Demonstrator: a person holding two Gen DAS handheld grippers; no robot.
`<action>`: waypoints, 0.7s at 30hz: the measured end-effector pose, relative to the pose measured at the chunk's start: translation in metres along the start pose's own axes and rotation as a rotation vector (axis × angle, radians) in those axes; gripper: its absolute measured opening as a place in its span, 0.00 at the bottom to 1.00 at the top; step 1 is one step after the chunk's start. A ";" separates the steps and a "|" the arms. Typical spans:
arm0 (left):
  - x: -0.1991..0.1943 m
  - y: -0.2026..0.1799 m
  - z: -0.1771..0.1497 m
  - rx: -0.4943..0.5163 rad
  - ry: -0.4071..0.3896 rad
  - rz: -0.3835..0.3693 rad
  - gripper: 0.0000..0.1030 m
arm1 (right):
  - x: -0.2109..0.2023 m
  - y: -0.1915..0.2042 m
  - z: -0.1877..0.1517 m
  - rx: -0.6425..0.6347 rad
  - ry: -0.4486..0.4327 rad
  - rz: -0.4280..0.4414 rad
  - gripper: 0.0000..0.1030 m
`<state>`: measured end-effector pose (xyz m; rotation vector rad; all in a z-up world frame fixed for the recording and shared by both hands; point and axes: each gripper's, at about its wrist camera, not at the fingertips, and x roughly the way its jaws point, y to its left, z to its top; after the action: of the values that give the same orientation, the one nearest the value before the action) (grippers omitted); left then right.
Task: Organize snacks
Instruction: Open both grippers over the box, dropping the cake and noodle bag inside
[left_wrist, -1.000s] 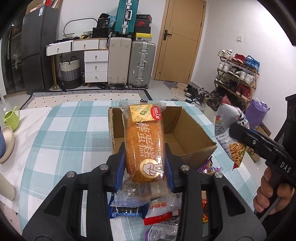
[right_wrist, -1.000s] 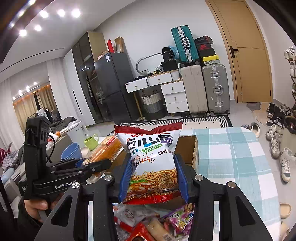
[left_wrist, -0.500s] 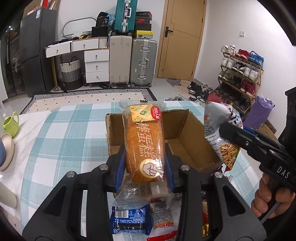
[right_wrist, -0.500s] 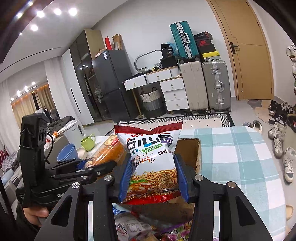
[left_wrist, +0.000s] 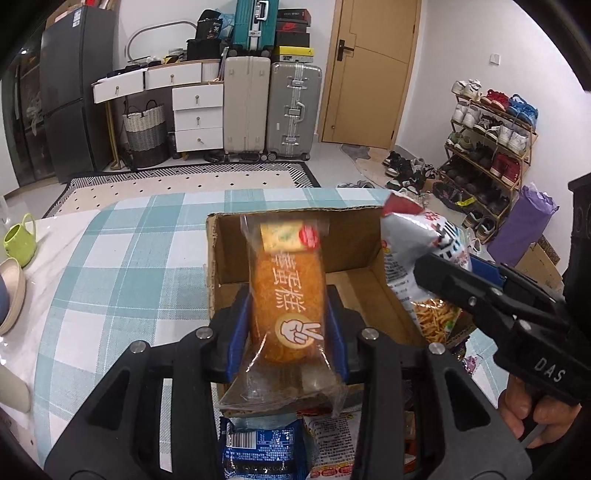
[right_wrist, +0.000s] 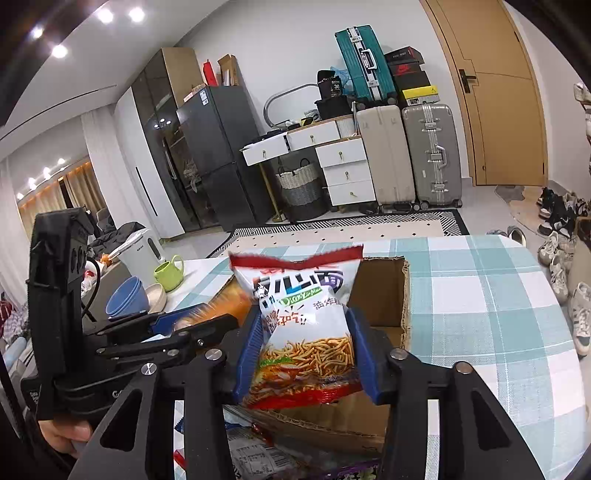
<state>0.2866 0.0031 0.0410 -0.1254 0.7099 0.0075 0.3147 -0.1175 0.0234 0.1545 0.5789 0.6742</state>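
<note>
An orange cake in a clear wrapper (left_wrist: 286, 295) stands upright between the blue pads of my left gripper (left_wrist: 286, 321), which is shut on it over the near edge of an open cardboard box (left_wrist: 354, 236). My right gripper (right_wrist: 304, 343) has a white-and-red bag of fried noodle snack (right_wrist: 306, 332) between its pads over the same box (right_wrist: 380, 291). Its jaws are opening, with the pads still against the bag's sides. In the left wrist view the bag (left_wrist: 417, 251) hangs over the box's right wall. In the right wrist view the cake (right_wrist: 229, 302) shows to the left.
Several loose snack packets (left_wrist: 262, 446) lie on the checked tablecloth (left_wrist: 129, 266) just in front of the box. A green cup (left_wrist: 20, 240) and blue bowls (right_wrist: 125, 295) stand at the table's left. A hand (left_wrist: 524, 410) holds the right gripper's handle.
Both grippers have moved forward and down toward the box with their packets. The box now sits closer under them, and the noodle bag's top has shifted.
</note>
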 end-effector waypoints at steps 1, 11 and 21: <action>0.000 0.001 0.000 -0.001 0.000 0.007 0.33 | -0.004 0.000 0.000 0.001 -0.003 0.004 0.51; -0.046 0.006 -0.014 -0.017 -0.042 0.001 0.99 | -0.075 -0.003 -0.015 0.016 -0.099 -0.026 0.99; -0.119 0.013 -0.061 -0.031 -0.071 -0.004 0.99 | -0.130 0.009 -0.047 -0.008 -0.054 -0.072 0.99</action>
<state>0.1563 0.0132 0.0710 -0.1561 0.6387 0.0188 0.2018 -0.1941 0.0466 0.1434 0.5277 0.6004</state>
